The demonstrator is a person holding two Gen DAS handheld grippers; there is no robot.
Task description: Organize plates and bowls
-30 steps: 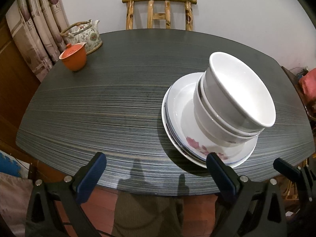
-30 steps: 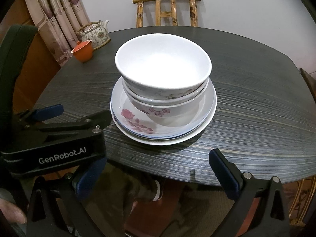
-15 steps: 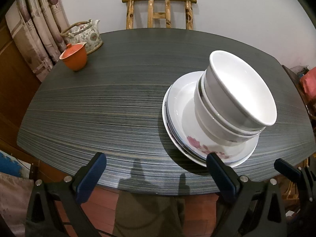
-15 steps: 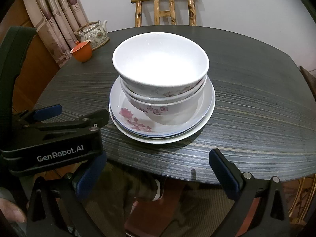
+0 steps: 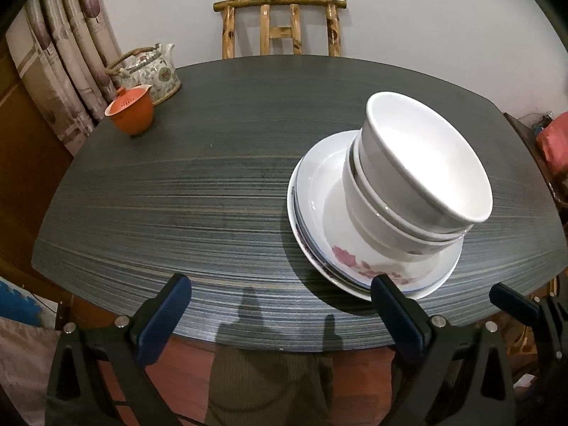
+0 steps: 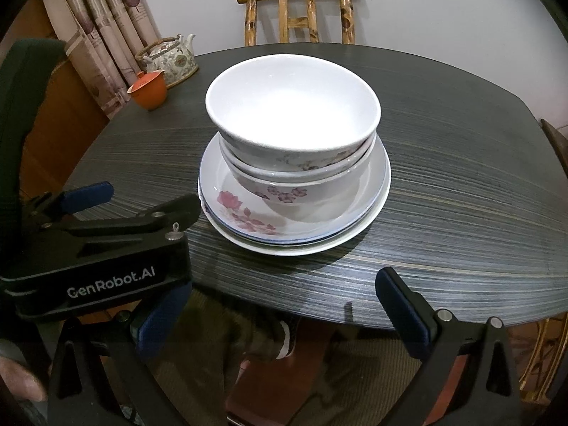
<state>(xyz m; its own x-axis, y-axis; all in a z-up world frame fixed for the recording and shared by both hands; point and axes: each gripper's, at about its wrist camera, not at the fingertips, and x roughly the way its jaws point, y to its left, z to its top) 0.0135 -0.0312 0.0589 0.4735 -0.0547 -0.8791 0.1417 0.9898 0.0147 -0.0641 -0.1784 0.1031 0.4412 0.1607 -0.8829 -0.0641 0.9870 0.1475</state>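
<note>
We hold both grippers, left gripper [image 5: 280, 305] and right gripper [image 6: 280, 305], jaws wide open and empty, off the bench's [image 6: 461, 177] near edge; nested bowls [image 6: 293, 113] sit on stacked plates [image 6: 376, 209] there. Next likely: lifting the top bowl.

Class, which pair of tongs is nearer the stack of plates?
Left. Its tongs have one tip right at the stack of plates, near edge. The right tongs hang off the table edge, apart from it.

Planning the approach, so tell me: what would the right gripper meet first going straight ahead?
Probably the stack of plates, low on its near rim, with the bowls above; the open right gripper sits below table level, so depth is unclear.
</note>
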